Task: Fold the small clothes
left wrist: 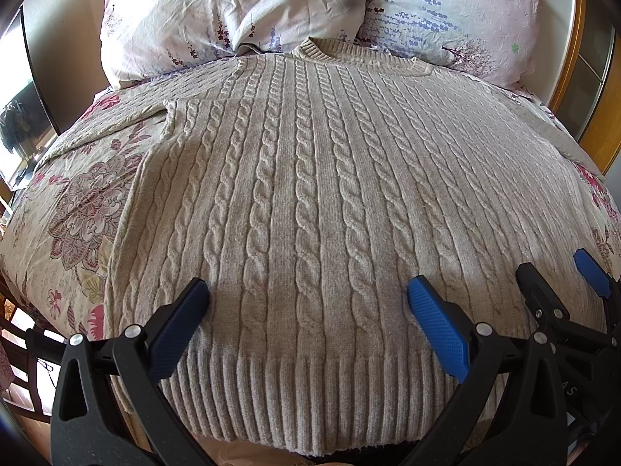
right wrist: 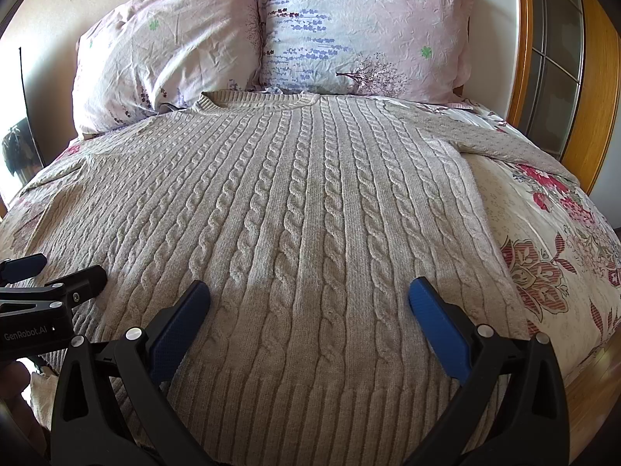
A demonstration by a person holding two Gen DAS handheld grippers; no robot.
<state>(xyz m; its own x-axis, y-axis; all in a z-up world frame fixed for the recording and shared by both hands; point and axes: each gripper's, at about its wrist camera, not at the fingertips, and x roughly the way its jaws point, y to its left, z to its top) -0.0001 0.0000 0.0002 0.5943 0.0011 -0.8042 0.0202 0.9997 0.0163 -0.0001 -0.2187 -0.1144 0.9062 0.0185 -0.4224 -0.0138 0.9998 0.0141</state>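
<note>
A beige cable-knit sweater (left wrist: 310, 178) (right wrist: 295, 209) lies flat and spread out on the bed, collar toward the pillows, ribbed hem nearest me. Its sleeves stretch out to both sides. My left gripper (left wrist: 308, 291) hovers open over the lower left part of the body, just above the hem, with nothing between its blue pads. My right gripper (right wrist: 308, 291) stands open over the lower right part, also holding nothing. The right gripper (left wrist: 559, 275) shows at the right edge of the left wrist view, and the left gripper (right wrist: 54, 272) at the left edge of the right wrist view.
Two floral pillows (left wrist: 233, 15) (right wrist: 365, 31) lean against the wall behind the collar. The floral bedspread (left wrist: 73, 202) (right wrist: 551, 256) shows on both sides of the sweater. A wooden bed frame (right wrist: 594, 116) runs along the right, with wooden floor beyond it.
</note>
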